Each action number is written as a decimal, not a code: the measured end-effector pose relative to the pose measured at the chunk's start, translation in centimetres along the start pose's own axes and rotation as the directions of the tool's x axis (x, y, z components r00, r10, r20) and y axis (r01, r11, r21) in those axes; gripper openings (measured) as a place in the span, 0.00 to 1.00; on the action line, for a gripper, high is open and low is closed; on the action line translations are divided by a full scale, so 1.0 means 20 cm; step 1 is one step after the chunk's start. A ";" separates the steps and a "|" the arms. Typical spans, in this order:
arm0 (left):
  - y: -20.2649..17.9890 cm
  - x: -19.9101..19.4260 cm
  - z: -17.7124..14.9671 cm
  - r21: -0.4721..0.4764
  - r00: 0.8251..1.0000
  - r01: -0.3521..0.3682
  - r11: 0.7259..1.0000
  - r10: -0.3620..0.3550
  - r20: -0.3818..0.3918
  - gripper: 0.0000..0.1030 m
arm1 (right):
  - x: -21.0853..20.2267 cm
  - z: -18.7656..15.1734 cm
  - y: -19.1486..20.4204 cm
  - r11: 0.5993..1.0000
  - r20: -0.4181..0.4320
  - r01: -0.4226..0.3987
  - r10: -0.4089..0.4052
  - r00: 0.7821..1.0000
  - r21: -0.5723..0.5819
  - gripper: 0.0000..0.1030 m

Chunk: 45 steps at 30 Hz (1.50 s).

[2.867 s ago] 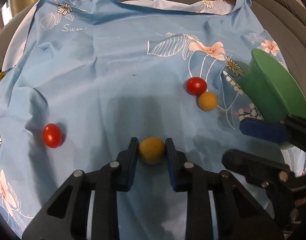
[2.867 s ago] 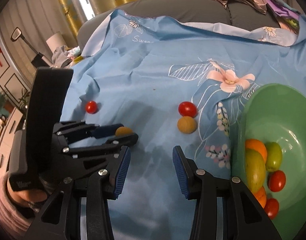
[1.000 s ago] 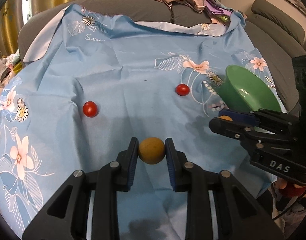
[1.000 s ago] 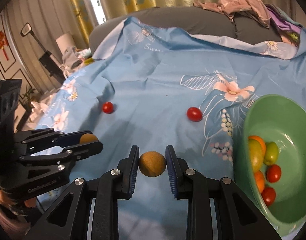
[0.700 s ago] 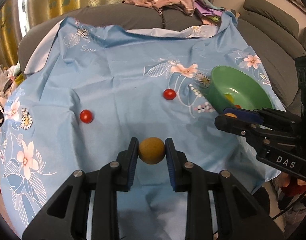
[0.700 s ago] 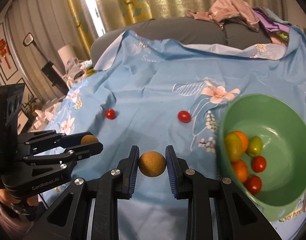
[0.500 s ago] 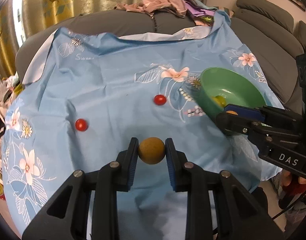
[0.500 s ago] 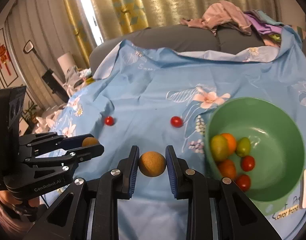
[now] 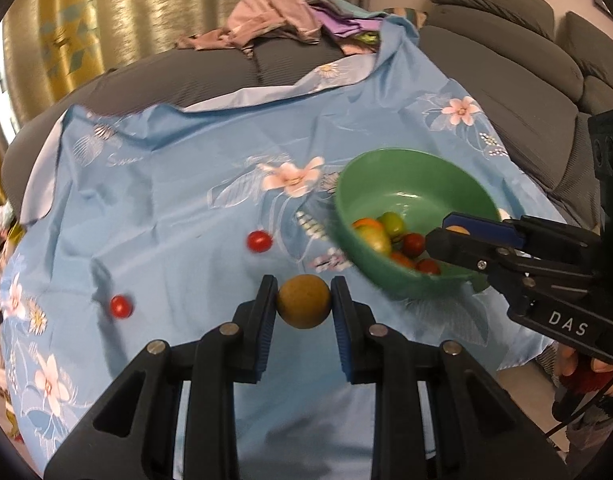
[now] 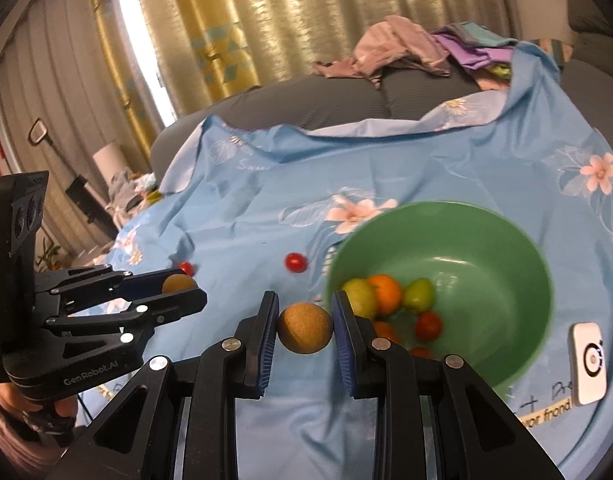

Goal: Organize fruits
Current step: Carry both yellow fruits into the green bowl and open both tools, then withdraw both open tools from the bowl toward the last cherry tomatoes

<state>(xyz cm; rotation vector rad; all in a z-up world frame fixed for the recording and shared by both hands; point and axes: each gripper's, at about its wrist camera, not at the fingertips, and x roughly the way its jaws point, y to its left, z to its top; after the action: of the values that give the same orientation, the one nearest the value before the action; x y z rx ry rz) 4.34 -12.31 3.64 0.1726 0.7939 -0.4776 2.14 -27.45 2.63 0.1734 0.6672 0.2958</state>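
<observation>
Now, left gripper (image 9: pixel 304 300): jaws pinch a round tan-yellow fruit (image 9: pixel 304 301), lifted clear for carrying
Right gripper (image 10: pixel 304 330): jaws pinch a second round tan fruit (image 10: pixel 304 329); likely next to drop
Green plastic bowl (image 10: pixel 518 248): right of both jaws; holds sorted fruit
Two red cherry tomatoes (image 9: pixel 259 241) (image 9: pixel 120 306): ahead-left of left jaws, on the blue floral cloth (image 9: pixel 166 184)

bowl (image 9: pixel 418 184): right side of the cloth (image 9: pixel 166 184)
small fruits (image 9: pixel 390 236): inside the bowl
tomato (image 9: pixel 259 241): on the cloth, left of the bowl
second tomato (image 9: pixel 120 306): further left, nearer
clothes (image 9: pixel 266 20): far, on the sofa (image 9: pixel 506 80)
</observation>
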 end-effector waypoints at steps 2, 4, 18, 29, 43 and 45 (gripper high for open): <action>-0.04 0.03 0.03 0.019 1.000 0.012 1.000 -0.012 -0.002 0.26 | -0.02 0.00 -0.05 1.000 0.009 0.016 -0.016 1.000 0.019 0.28; -0.08 0.05 0.06 0.035 1.000 0.026 0.999 -0.026 -0.003 0.26 | -0.03 0.00 -0.09 0.999 0.013 0.027 -0.027 1.000 0.034 0.28; -0.30 0.32 0.22 0.109 0.993 0.103 0.989 -0.097 -0.059 0.26 | 0.00 -0.04 -0.36 0.987 -0.004 0.098 -0.099 0.995 0.130 0.28; -0.35 0.47 0.20 0.130 0.987 0.110 0.985 -0.093 -0.127 0.32 | 0.04 -0.06 -0.44 0.978 -0.035 0.142 -0.138 0.990 0.156 0.29; -0.15 0.28 0.11 0.016 0.996 0.047 0.999 -0.045 -0.083 0.82 | -0.09 -0.08 -0.52 0.948 0.000 0.146 -0.153 0.988 0.281 0.32; -0.10 0.24 0.07 -0.009 0.995 0.028 1.000 -0.028 -0.092 0.82 | -0.12 -0.09 -0.52 0.945 0.008 0.140 -0.149 0.989 0.297 0.32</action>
<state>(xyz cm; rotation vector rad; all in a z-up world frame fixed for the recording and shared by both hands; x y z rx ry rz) 7.11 -16.15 1.18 0.1776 0.8891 -0.4958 1.44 -38.01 0.05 0.4125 0.6880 0.0496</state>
